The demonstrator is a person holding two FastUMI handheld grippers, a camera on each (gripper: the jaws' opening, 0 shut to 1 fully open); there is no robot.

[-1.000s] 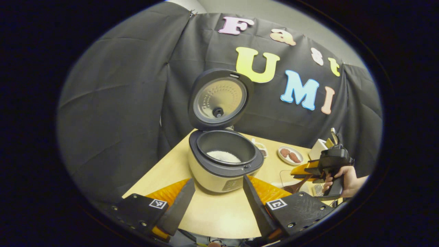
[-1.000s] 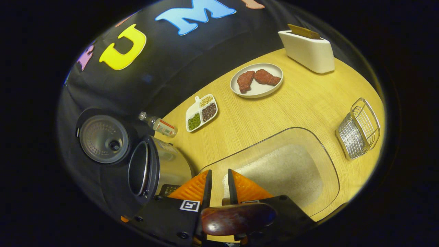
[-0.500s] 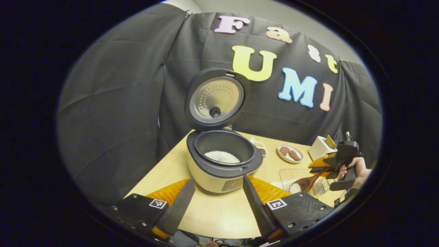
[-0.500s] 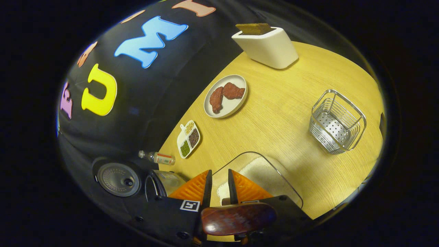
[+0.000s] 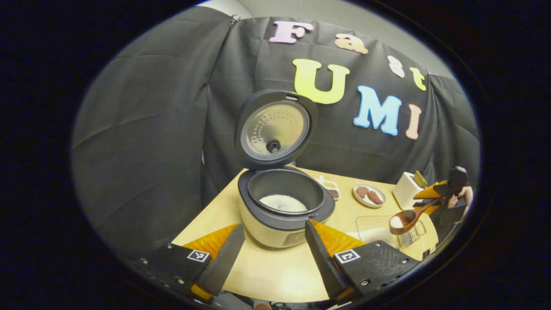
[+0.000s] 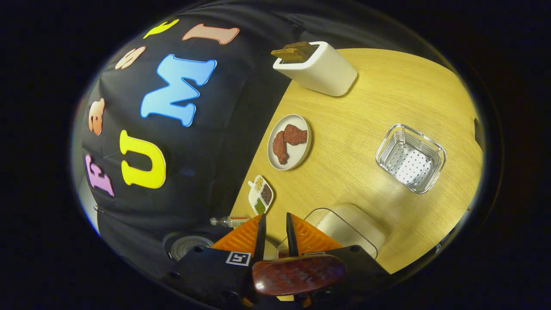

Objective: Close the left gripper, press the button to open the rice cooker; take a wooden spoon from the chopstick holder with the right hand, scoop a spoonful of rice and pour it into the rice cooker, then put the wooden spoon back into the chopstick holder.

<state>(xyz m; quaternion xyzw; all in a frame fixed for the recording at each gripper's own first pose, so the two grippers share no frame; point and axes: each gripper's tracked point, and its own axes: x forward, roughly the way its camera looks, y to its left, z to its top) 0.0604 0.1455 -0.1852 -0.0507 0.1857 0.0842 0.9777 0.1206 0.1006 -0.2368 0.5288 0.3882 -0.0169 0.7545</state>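
Rice cooker (image 5: 284, 202): lid up, standing back against the booth wall; pot open, white rice already lying in the bottom. Sits on the tabletop (image 5: 275, 271) just ahead of the left claw (image 5: 275, 254).
Left claw: fingers spread wide, nothing between them; hangs low in front of the cooker, likely parked clear of the pot mouth so the pour has room.
Right claw (image 6: 273, 232): fingers nearly together, clamped on the handle of the wooden spoon (image 5: 409, 217), whose dark end lies across the bottom of the right gripper view.
Spoon: bowl up and roughly level, with a small white heap of rice in it; judged to be held flat so nothing spills on the way. In the air above the clear rice tray (image 6: 351, 226), well right of the cooker.
Step in hand: judged as carrying the scoop toward the cooker; pour not yet done.
Chopstick holder (image 6: 410, 157): wire basket, empty, on the tabletop beside the tray; return point for the spoon.
Around: plate with two brown pieces (image 6: 289, 141), divided dish of grains (image 6: 261, 200), small bottle lying down (image 6: 228, 221), white toaster with toast (image 6: 320, 69).
In the way: the raised lid behind the pot; the near rim looks open to approach.
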